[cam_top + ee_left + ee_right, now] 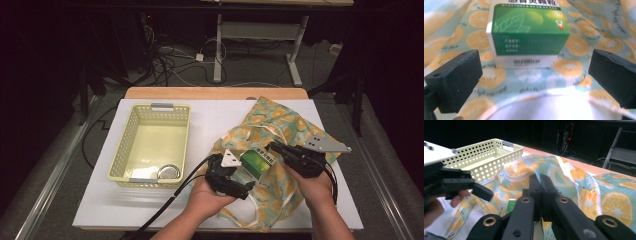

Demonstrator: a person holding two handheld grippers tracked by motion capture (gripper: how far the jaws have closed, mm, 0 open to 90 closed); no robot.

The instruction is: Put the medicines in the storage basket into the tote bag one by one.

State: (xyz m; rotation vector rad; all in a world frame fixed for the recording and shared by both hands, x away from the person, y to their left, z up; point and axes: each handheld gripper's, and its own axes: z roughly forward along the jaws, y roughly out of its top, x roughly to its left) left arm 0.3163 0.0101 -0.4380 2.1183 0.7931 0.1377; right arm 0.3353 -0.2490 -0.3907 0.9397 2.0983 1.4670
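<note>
The green and white box (257, 161) lies flat on the open mouth of the lemon-print bag (280, 131), between the two hands on the white surface (215, 117). In the high view its long axis runs slantwise, from the person's near left up toward the far right. It is a small cardboard carton with crisp edges: a glossy green top with a pale leaf drawing, white side panels, and a barcode on the end that faces the left claw (534, 82). Lines of print cross its top edge and the green panel, too blurred to read. The bag is thin, soft cloth, pale blue-green with orange citrus slices and small script that cannot be made out; it lies crumpled, with cream ribbon handles trailing toward the near edge. The left claw stands wide apart just short of the box, its black blocky pads on either side of it and touching nothing. The right claw (540, 195) is pressed together on a raised fold of the bag's rim. To the left, well apart from the bag, sits a pale yellow perforated plastic basket (131, 131) with a round metal tin (169, 172) in its near corner.
</note>
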